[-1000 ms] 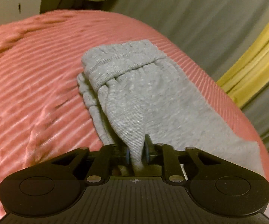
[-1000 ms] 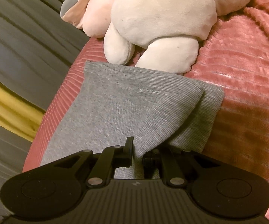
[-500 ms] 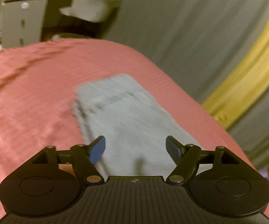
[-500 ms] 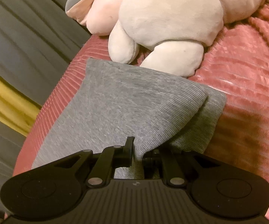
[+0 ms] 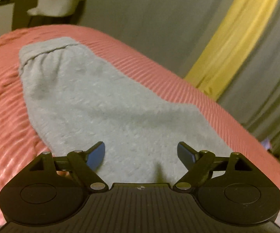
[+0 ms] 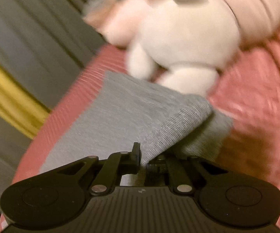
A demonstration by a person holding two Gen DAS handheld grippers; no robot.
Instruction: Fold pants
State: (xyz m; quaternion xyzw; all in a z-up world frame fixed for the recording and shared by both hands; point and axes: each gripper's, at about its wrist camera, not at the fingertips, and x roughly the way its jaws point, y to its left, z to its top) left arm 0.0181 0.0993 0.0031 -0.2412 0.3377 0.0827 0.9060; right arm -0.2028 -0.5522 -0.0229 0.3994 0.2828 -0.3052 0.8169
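One pair of grey pants (image 5: 105, 104) lengthwise along pink bedspread's (image 5: 2, 101) edge.

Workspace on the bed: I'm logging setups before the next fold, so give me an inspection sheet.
Surface: pink ribbed bedspread, rumpled at the left.
Job's things: grey pants lying along the bed's edge, waistband at the far end; a fold of them lifted at the other end.
Clutter: plush toy resting against the pants' end.
Grippers: left gripper above the pants, jaws opening, nothing between them; right gripper shut on the pants.
Cables: nothing seen.
Surroundings: grey curtain with a yellow band; white furniture, blurred.
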